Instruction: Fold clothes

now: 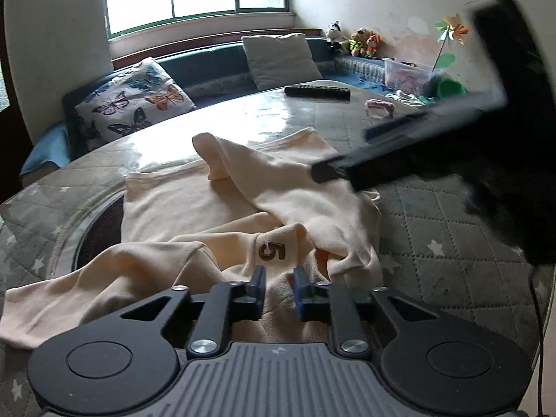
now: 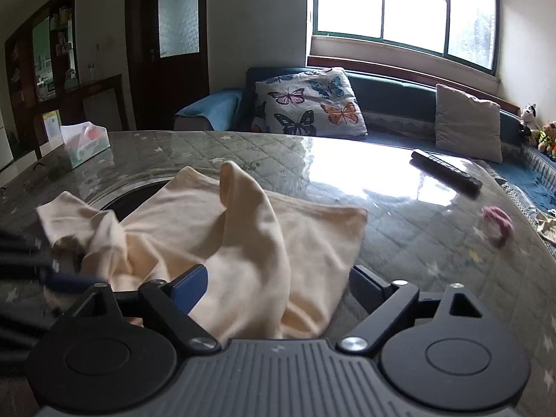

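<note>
A cream long-sleeved garment (image 1: 208, 208) (image 2: 312, 236) lies crumpled on the quilted, glossy table (image 1: 434, 215) (image 2: 243, 146). A brown "5" label (image 1: 271, 252) shows on a raised fold. In the left wrist view my left gripper (image 1: 279, 278) stands just below that label, its jaws narrow and pinching bunched cream cloth. It shows blurred at the left edge of the right wrist view (image 2: 66, 278). My right gripper (image 2: 278, 288) is open wide, with a raised fold of the garment lying between its fingers, not pressed. From the left wrist it appears as a blurred dark shape (image 1: 344, 153) over the garment's right side.
A black remote (image 1: 317, 91) (image 2: 448, 173) and a small pink item (image 1: 380, 106) (image 2: 497, 226) lie on the far part of the table. A tissue box (image 2: 85, 142) stands at far left. A dark round patch (image 1: 100, 229) shows beside the garment. A sofa with a butterfly cushion (image 1: 132, 100) sits behind.
</note>
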Tool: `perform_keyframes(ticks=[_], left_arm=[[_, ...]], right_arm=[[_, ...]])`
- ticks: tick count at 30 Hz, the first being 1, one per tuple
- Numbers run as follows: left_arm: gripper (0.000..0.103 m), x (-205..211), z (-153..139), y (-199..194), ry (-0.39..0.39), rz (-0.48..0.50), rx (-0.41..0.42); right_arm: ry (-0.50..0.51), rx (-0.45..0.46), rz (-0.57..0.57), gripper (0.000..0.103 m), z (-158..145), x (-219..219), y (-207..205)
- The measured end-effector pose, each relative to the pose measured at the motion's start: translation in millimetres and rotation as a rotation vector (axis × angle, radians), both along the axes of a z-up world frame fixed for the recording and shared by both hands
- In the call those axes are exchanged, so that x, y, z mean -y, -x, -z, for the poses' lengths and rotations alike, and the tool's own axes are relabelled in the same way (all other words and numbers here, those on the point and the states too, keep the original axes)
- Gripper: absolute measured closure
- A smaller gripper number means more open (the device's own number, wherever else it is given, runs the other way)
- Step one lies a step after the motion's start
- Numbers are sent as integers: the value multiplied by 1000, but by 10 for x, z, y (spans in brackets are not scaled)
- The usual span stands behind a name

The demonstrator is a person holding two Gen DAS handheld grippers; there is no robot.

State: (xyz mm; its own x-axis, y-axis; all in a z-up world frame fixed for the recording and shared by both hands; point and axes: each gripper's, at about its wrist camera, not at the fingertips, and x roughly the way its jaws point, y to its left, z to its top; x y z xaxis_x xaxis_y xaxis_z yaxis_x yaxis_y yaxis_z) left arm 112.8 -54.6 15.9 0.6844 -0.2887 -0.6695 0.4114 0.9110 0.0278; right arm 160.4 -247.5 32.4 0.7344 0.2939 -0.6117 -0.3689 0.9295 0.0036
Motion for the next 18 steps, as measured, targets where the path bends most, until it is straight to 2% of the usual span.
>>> perform_keyframes(ticks=[2,14,16,18], left_arm=[[93,-17,4,6,3,10,4],[91,-15,16,-84,6,60,9],[92,-14,49,-115,3,64,1],[92,-23,73,-125,2,69,-5]], right_arm=[[-5,-12,-8,15,22,-66,-146],[35,-50,-78,24,255,-598,-963],[45,-65,-72,32,310,-640,-1072],[45,-85,-68,50,363,-638,-1153]])
